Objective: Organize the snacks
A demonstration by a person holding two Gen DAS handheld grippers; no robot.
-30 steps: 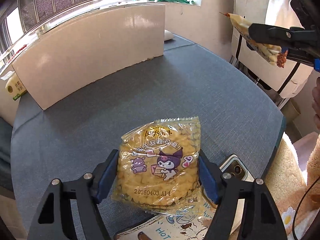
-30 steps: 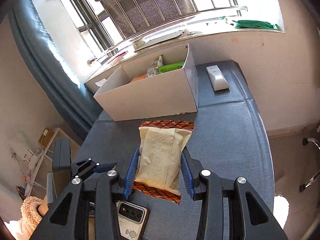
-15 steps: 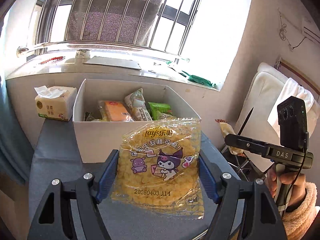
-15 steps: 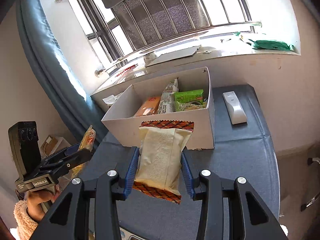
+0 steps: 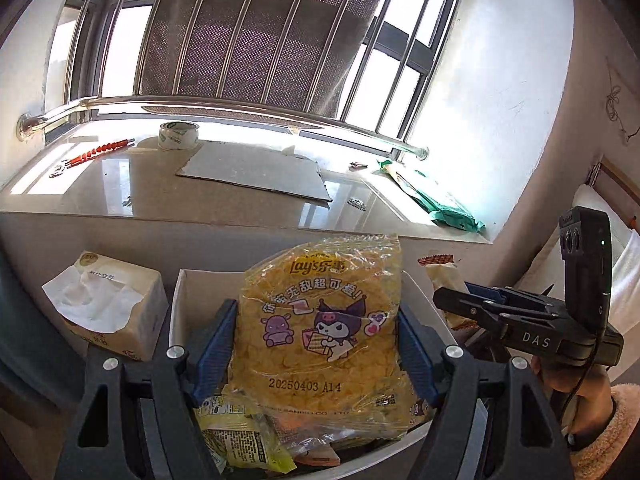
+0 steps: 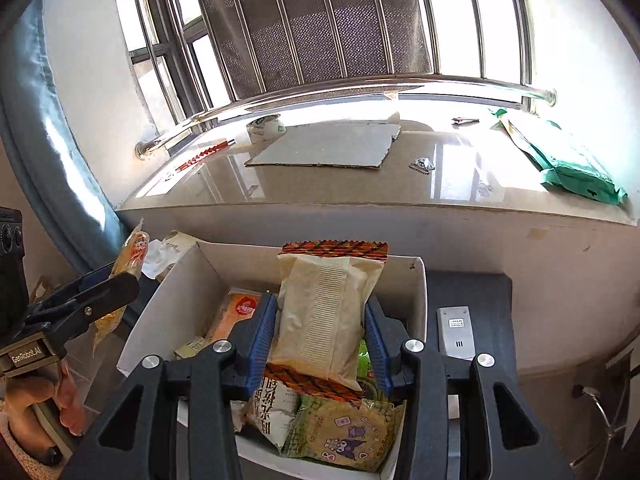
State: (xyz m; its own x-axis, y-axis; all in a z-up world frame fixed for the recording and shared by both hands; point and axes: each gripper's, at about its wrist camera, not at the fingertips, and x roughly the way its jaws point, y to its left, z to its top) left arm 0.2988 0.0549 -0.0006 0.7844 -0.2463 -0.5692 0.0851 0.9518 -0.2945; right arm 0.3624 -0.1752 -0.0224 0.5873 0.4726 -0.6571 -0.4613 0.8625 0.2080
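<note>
The yellow chip bag [image 5: 320, 336] hides much of the white box [image 5: 176, 304] below it, clamped between the 2 blue pads of the left gripper [image 5: 316, 356]. The right gripper [image 6: 320, 340] pinches the beige snack pack [image 6: 324, 312] above the same box [image 6: 416, 292]; packets beneath are partly covered.

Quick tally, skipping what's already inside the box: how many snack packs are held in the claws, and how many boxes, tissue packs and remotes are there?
Snack packs held: 2, yellow Lay's bag in left claw, beige pack in right claw
White box: 1
Tissue pack: 1
Remote: 1
Total: 5
</note>
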